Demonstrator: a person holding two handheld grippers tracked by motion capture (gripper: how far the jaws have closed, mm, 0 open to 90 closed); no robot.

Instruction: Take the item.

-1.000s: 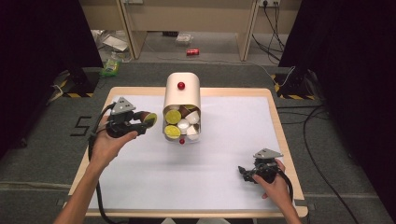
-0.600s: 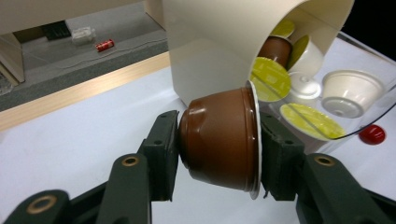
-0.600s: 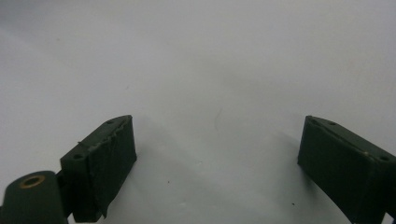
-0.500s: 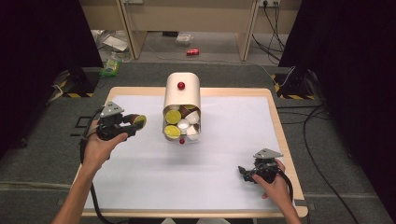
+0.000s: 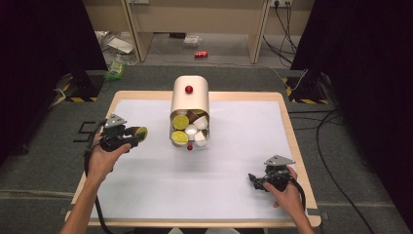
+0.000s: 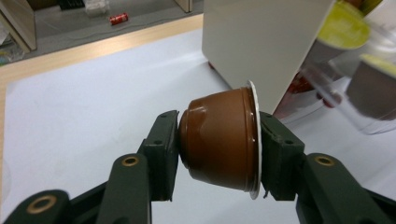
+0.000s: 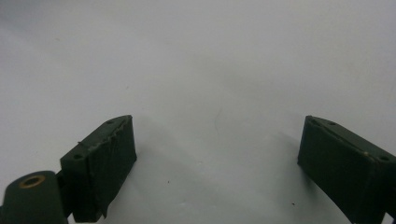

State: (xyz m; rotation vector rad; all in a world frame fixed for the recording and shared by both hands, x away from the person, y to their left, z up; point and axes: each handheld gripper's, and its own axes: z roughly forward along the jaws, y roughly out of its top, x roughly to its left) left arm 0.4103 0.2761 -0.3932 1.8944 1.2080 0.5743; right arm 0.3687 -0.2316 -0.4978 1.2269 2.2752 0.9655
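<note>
One table (image 5: 292,146) carries everything, its white sheet bare on both sides of the dispenser (image 5: 190,100), which lies at the middle with its open mouth toward the person. The left gripper (image 5: 127,136) is just left of that mouth, well nearer than the right gripper (image 5: 258,179), which rests near the table's near right corner with jaws wide and nothing between them. The left jaws clamp a brown pod (image 6: 219,137) end to end, base on one pad, foil rim on the other, its axis across the jaws. Open sheet lies below and left for setting it down.
</note>
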